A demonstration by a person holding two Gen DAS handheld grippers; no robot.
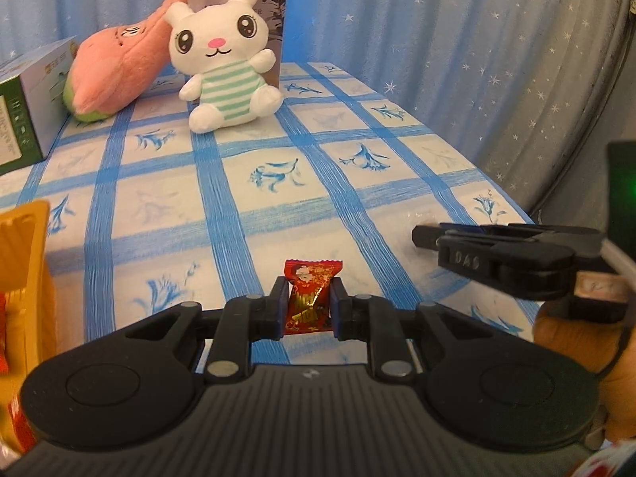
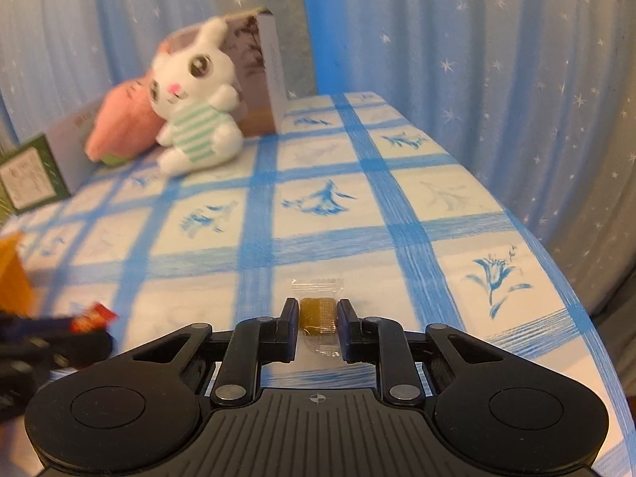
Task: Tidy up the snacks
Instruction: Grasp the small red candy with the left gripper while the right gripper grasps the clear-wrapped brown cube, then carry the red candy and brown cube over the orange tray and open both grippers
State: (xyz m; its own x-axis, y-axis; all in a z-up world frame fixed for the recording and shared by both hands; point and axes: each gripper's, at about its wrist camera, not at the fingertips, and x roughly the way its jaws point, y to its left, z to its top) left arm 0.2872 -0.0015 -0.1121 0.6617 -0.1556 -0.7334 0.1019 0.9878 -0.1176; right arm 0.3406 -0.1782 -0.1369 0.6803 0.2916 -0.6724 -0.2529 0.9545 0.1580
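My left gripper (image 1: 306,302) is shut on a red and gold wrapped candy (image 1: 308,296), held upright above the blue checked tablecloth (image 1: 222,206). My right gripper (image 2: 318,316) is shut on a brown candy in a clear wrapper (image 2: 317,312), just above the cloth. The right gripper also shows side-on in the left wrist view (image 1: 497,254). In the right wrist view the left gripper's red candy (image 2: 93,318) appears at the far left, blurred.
An orange container (image 1: 28,278) with red snack packets stands at the left edge. A white bunny plush (image 1: 222,67), a pink plush (image 1: 115,67) and boxes (image 1: 24,107) sit at the back. The table edge (image 2: 556,262) curves away on the right, with a starry curtain behind.
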